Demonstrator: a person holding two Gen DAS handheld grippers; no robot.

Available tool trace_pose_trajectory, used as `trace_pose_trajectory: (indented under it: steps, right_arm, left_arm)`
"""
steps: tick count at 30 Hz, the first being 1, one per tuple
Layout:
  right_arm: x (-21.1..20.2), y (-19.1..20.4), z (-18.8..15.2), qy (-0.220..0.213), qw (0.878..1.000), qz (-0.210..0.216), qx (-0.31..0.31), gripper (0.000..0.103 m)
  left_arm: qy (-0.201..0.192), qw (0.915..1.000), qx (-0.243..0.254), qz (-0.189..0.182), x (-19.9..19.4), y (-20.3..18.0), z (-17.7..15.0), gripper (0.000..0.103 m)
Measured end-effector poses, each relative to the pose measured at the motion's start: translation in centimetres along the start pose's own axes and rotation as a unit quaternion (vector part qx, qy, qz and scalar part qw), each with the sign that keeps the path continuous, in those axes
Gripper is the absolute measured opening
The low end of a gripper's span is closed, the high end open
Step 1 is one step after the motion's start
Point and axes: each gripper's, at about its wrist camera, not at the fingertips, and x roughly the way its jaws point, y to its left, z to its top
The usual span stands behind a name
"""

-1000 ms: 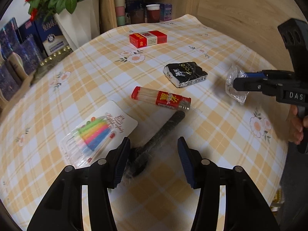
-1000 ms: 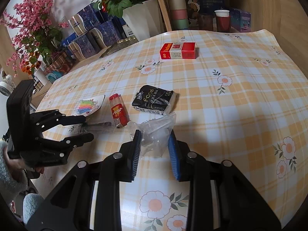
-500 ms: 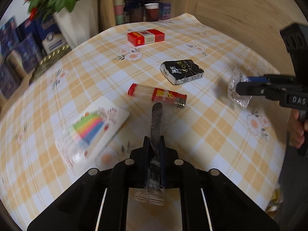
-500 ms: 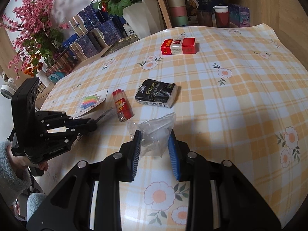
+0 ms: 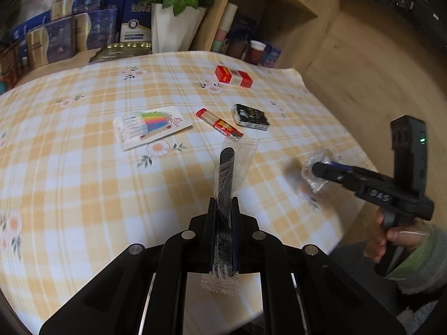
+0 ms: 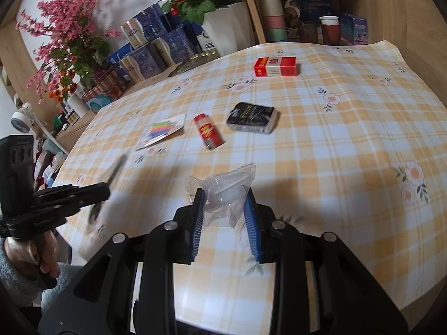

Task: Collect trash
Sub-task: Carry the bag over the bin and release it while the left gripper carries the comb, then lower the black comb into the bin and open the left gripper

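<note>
My left gripper (image 5: 225, 209) is shut on a long clear wrapper with a black stick inside (image 5: 227, 170) and holds it lifted above the checked tablecloth (image 5: 83, 181). My right gripper (image 6: 225, 198) is shut on a crumpled clear plastic wrapper (image 6: 226, 187), held above the table near its front edge. In the left wrist view the right gripper (image 5: 315, 169) shows at the right with the crumpled plastic (image 5: 321, 162). In the right wrist view the left gripper (image 6: 103, 192) shows at the left with the black stick (image 6: 114, 171).
On the table lie a candle pack (image 5: 152, 125), a red tube (image 5: 219, 122), a black tissue pack (image 5: 251, 117) and a red box (image 5: 233, 76). A white vase with roses (image 5: 173, 25), boxes and cups (image 6: 272, 14) stand at the back. The table edge falls off at the right.
My left gripper closed on the black stick wrapper and lifted it up and back from the table. My right gripper kept its hold on the crumpled plastic and drew back slightly.
</note>
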Motion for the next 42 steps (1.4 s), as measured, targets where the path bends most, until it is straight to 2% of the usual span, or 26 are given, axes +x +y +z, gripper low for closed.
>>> trace_pose_trajectory:
  steps: [8, 15, 24, 27, 33, 42]
  right_arm:
    - [-2.5, 1.8, -2.1, 0.003, 1.000, 0.017, -0.017, 0.031]
    - [-4.3, 3.8, -4.7, 0.016, 0.999, 0.033, -0.040, 0.031]
    - [-4.6, 7.1, -9.5, 0.073, 0.993, 0.057, -0.078, 0.031]
    - [-4.6, 8.0, -11.1, 0.092, 0.990, 0.051, -0.094, 0.031]
    - [-4.1, 8.2, -13.4, 0.135, 0.986, 0.041, -0.087, 0.031]
    - [-4.4, 9.2, -15.1, 0.155, 0.981, 0.028, -0.111, 0.031]
  left_arm:
    - [-0.010, 0.9998, -0.014, 0.010, -5.6, -1.9, -3.9, 0.010]
    - [-0.002, 0.9995, -0.014, 0.030, -8.3, -3.5, -7.8, 0.010]
    - [-0.010, 0.9991, -0.024, 0.034, -10.7, -5.8, -11.1, 0.010]
    - [-0.012, 0.9988, -0.023, 0.041, -11.3, -6.3, -11.8, 0.010]
    - [-0.015, 0.9976, -0.034, 0.058, -12.5, -6.2, -13.1, 0.010]
    - [-0.020, 0.9955, -0.055, 0.075, -13.2, -5.8, -14.5, 0.010]
